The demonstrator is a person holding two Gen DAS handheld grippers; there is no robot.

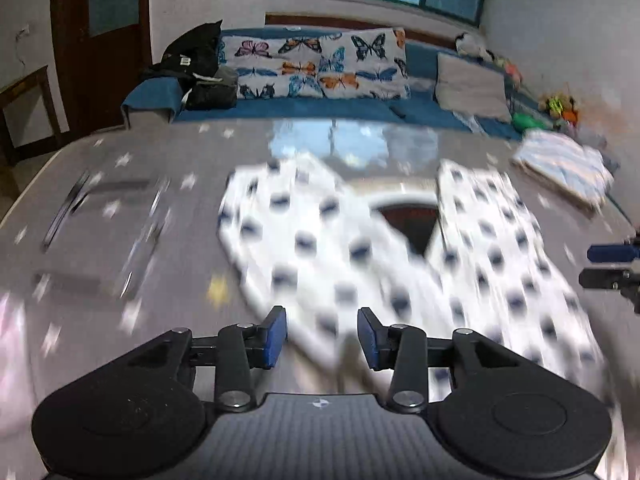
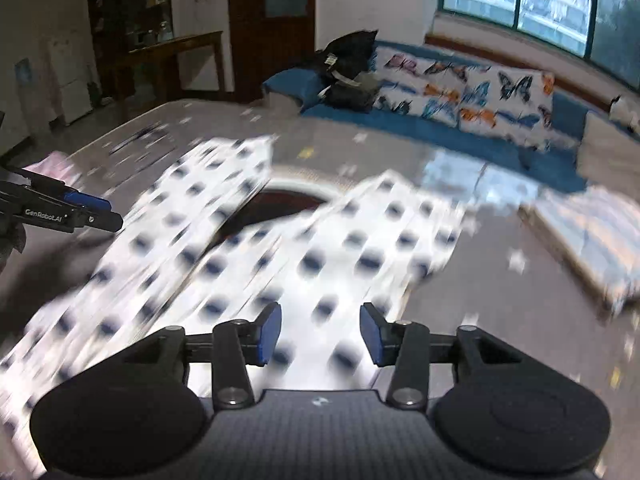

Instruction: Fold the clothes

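A: Left wrist view: left gripper (image 1: 322,336) has its jaws apart, nothing between them; the dotted garment (image 1: 360,256) lies spread at twelve o'clock. Risk?

B: Blur is heavy, so perhaps a corner is missed. Right gripper (image 2: 320,334) is apart too. Folded pile (image 2: 592,236) at two o'clock crowds that edge; nine o'clock is free.

A grey starred bed (image 1: 120,208) carries a dotted garment (image 1: 360,248) at centre and, at two o'clock, seemingly folded laundry (image 1: 564,168).
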